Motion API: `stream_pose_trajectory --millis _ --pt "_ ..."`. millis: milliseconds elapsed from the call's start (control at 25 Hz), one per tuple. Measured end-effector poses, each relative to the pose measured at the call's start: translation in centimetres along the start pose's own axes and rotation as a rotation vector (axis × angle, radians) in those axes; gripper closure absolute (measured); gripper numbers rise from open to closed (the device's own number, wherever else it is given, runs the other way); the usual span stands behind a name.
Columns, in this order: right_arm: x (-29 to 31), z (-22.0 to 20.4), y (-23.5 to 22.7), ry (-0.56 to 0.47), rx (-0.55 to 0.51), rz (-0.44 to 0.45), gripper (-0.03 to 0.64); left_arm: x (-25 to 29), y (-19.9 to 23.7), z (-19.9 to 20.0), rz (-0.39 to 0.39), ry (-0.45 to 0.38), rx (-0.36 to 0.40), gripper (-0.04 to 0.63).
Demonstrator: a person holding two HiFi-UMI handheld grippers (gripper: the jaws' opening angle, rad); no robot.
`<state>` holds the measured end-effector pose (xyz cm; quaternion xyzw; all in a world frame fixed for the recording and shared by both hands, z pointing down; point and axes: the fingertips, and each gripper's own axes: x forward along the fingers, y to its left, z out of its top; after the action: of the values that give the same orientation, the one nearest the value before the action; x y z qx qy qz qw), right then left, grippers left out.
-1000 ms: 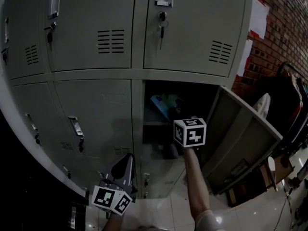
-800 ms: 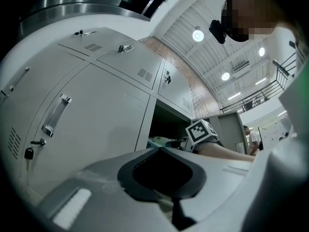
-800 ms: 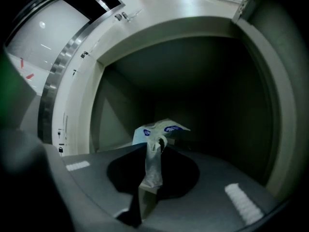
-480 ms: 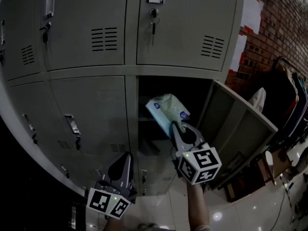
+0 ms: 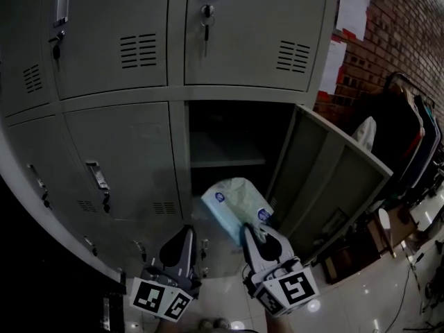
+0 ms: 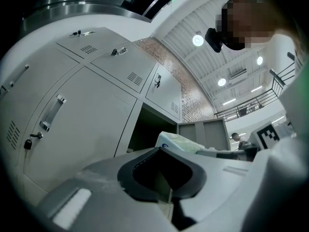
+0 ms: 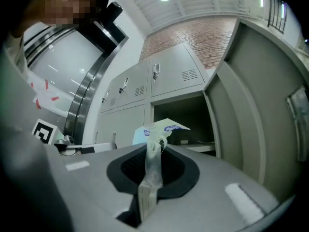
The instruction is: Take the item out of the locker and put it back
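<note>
And here's the grey locker bank (image 5: 118, 158) filling the scene, with one open compartment (image 5: 229, 127) in its lower row, dark inside. The compartment's door (image 5: 326, 179) is swung wide to the right of that opening. A shelf (image 5: 225, 159) crosses the compartment partway down, and it's bare as far as the gloom lets us see.

The item, a pale green and white plastic-wrapped pack (image 5: 232, 203), is outside the compartment, hanging in the air just in front of and below its opening, tilted on a slant. The right tool (image 5: 251, 234) has it. The jaws are clamped on a twisted edge of the pack's wrapping, the pack standing up past the tips, below the compartment's lower edge.

The left tool (image 5: 184, 236) sits down and to the left of the compartment, jaws together with nothing between them, well apart from the pack.

Smallest of all, a key (image 5: 206, 30) hangs from the lock of the closed door directly above the compartment.
</note>
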<state>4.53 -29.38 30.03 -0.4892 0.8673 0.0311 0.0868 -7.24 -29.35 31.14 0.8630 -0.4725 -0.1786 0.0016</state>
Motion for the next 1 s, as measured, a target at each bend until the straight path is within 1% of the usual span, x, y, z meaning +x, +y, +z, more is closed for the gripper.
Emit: stream_pose_trajectory --millis 160,400,640,840,1000 --pt "-0.7 -0.8 0.0 0.008 0.034 0.004 0.584 0.0 -0.6 0.2 -0.007 -0.003 0.018 0.591" --pt "-1.1 0.1 -0.1 -0.016 0.04 0.007 0.585 0.0 -1.1 0.4 -0.004 -0.016 0.021 0.591" --pt "-1.3 -0.3 -0.2 -0.012 0.052 0.019 0.584 0.1 -1.1 0.2 0.003 -0.009 0.022 0.591" --pt "-1.0 -1.4 -0.4 0.017 0.02 0.013 0.584 0.2 -0.8 0.0 0.007 -0.003 0.023 0.591" --pt "-0.9 -1.4 -0.2 0.018 0.041 0.024 0.584 0.2 -0.7 -0.1 0.012 -0.002 0.022 0.591"
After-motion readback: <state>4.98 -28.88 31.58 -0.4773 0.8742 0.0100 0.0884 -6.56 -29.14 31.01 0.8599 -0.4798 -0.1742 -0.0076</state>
